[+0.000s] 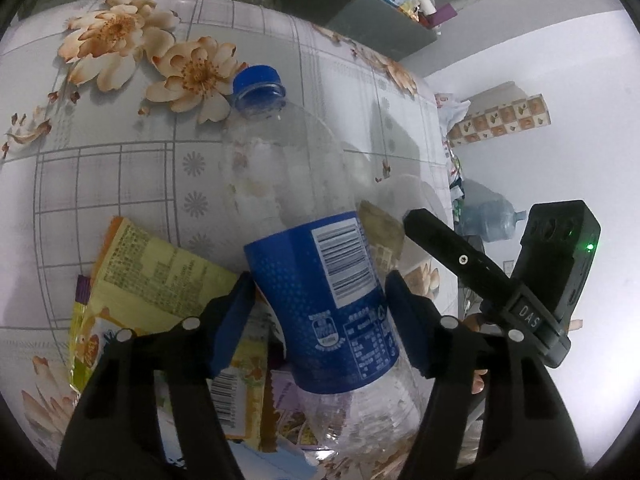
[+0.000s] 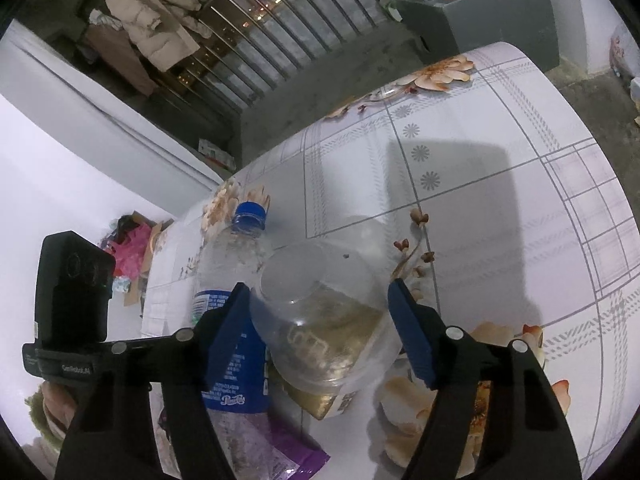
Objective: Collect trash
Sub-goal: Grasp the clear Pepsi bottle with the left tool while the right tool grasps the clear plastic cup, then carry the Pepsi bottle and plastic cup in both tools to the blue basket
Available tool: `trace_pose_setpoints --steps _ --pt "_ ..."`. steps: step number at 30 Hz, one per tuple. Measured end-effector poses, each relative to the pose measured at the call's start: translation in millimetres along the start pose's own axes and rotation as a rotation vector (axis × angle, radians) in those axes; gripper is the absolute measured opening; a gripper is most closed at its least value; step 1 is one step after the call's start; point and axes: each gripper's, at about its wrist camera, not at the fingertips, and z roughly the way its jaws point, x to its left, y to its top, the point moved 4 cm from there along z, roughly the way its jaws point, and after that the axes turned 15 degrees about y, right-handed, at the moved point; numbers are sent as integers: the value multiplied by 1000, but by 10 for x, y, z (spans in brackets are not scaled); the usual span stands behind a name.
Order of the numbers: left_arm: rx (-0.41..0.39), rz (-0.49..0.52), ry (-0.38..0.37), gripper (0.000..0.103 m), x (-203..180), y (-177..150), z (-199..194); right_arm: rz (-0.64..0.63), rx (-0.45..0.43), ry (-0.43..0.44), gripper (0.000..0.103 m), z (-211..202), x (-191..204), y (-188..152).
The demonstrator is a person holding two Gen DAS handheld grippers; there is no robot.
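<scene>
Straddling the plastic bottle (image 1: pixel 316 280) at its blue label, the left hand-held gripper (image 1: pixel 320 316) is holding its pads (image 1: pixel 232 320) close on either side; whether they are pressing is not clear. The bottle is lying on the counter (image 1: pixel 120 184), blue cap (image 1: pixel 258 86) pointing far, its near end resting over a yellow wrapper (image 1: pixel 160 276).

The right hand-held gripper (image 2: pixel 320 328) is standing apart around a clear plastic cup (image 2: pixel 324 320) lying on its side just right of the bottle, with gaps showing at both pads.

Handling judgement: both items appear empty, light and thin-walled, so they are likely to dent and slip under hard pressure. The labelled mid-body is offering the firmest hold on the bottle; the cup is best taken across its wall near the rim.

View comparison: the left wrist view is showing the yellow wrapper and barcode. The right wrist view is showing a purple wrapper (image 2: pixel 288 452) under the bottle and the brownish residue inside the cup.
</scene>
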Motion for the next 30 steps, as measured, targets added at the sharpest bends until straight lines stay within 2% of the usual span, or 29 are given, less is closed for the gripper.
trace_pose_setpoints --steps 7,14,30 --pt "-29 -24 -32 61 25 -41 -97 -9 -41 12 69 -173 48 -23" --pt "-86 -13 -69 59 -36 -119 -352 -8 -106 34 68 -468 142 -21" --pt "-194 24 -169 58 -220 -361 -946 2 -290 65 68 -1364 382 -319"
